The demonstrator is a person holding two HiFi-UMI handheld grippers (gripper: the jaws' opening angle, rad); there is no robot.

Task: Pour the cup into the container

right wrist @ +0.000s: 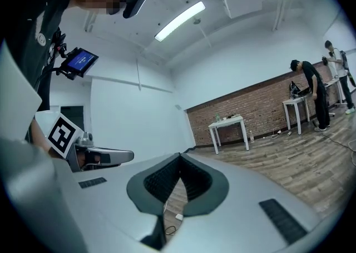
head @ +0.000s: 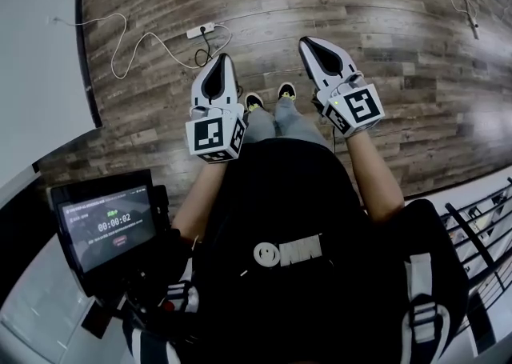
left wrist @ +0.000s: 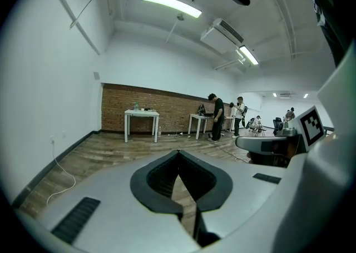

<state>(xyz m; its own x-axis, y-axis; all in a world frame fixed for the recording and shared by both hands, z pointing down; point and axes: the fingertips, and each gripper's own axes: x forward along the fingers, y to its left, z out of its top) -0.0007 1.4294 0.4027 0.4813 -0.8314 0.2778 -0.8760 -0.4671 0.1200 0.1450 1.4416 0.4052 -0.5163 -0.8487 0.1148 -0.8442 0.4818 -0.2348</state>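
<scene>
Jaws of left gripper (head: 220,62) and right gripper (head: 310,44) closed tip to tip, both empty, held side by side over floor (head: 384,26). Cup and container in no view; direction, axis and nearer hand undeterminable. Table (left wrist: 141,114) far off by brick wall (left wrist: 172,106).

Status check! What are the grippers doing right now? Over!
Both shut and empty: left gripper, right gripper. Cup and container not in view. Corded power strip lying on the floor ahead.

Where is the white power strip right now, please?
In the head view the white power strip lies on the wooden floor, left of centre near the top, just beyond the left gripper.
</scene>
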